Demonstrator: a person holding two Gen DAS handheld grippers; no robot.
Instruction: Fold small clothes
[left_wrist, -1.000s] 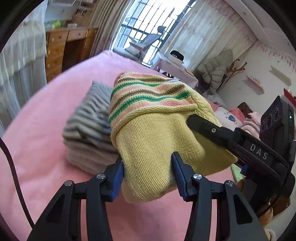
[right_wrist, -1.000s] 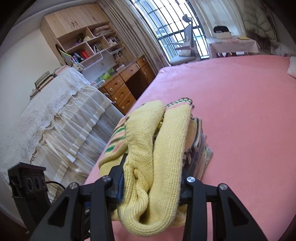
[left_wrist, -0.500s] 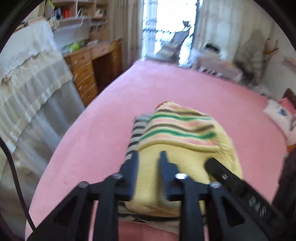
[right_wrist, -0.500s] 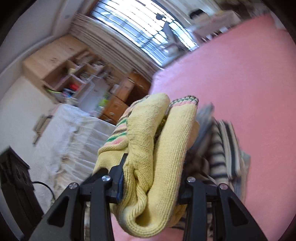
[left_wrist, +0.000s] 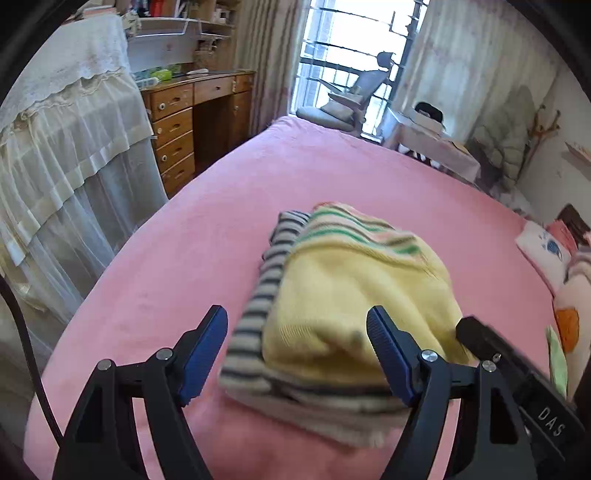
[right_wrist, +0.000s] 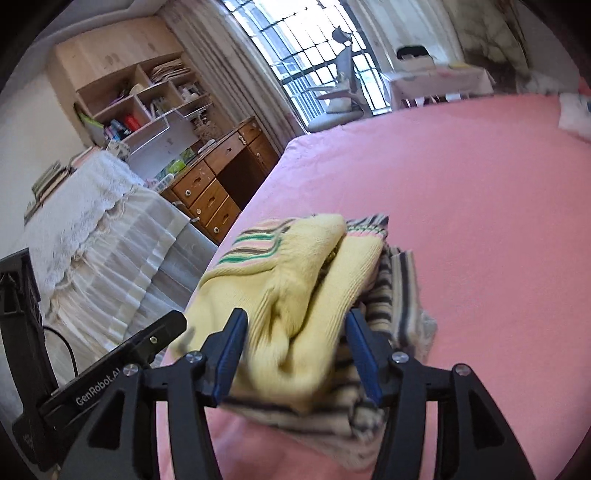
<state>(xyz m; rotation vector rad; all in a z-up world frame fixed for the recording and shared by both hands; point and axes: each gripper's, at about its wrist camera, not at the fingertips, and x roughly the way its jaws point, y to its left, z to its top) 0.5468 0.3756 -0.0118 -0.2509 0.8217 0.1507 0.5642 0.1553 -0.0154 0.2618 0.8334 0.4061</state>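
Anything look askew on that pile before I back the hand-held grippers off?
Slightly. The yellow knit sits on the striped garment offset toward one side, leaving a striped strip exposed, and its folded halves gape open in the right wrist view. Both hand-held grippers, left and right, are opening. Nothing has slid off the pink bed.

Folded sweater (left_wrist: 354, 295) lying on top of folded striped garment (left_wrist: 258, 314), stack resting on bed (left_wrist: 192, 251) near its left edge, desk with drawers (left_wrist: 184, 122) standing beyond that edge, window (left_wrist: 354, 48) and chair (left_wrist: 351, 99) sitting behind the bed's far end.
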